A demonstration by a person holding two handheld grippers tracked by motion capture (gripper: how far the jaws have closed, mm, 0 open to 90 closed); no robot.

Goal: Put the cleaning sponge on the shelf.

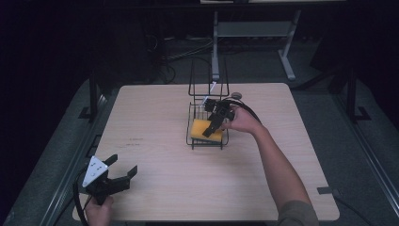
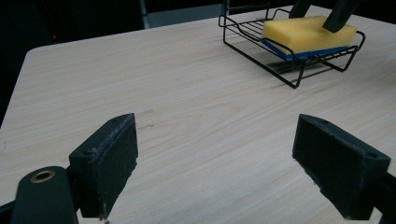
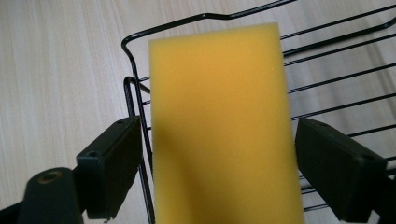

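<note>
A yellow sponge [image 1: 202,128] with a blue underside lies in a black wire basket [image 1: 207,146] just past the middle of the wooden table. My right gripper [image 1: 210,129] reaches down over it, open; in the right gripper view its pads stand on either side of the sponge [image 3: 219,121], above the basket's rim [image 3: 187,19]. My left gripper [image 1: 123,165] is held open near the table's front left corner, with nothing between its pads. The left gripper view looks across bare wood at the sponge [image 2: 306,32], the basket [image 2: 261,65] and the right gripper's fingers [image 2: 338,18].
A tall wire frame [image 1: 207,75] rises from the basket's far side. A small round object [image 1: 236,95] lies just behind the basket. The table [image 1: 155,113] has bare wood left of and in front of the basket. Desk legs and cables stand beyond its far edge.
</note>
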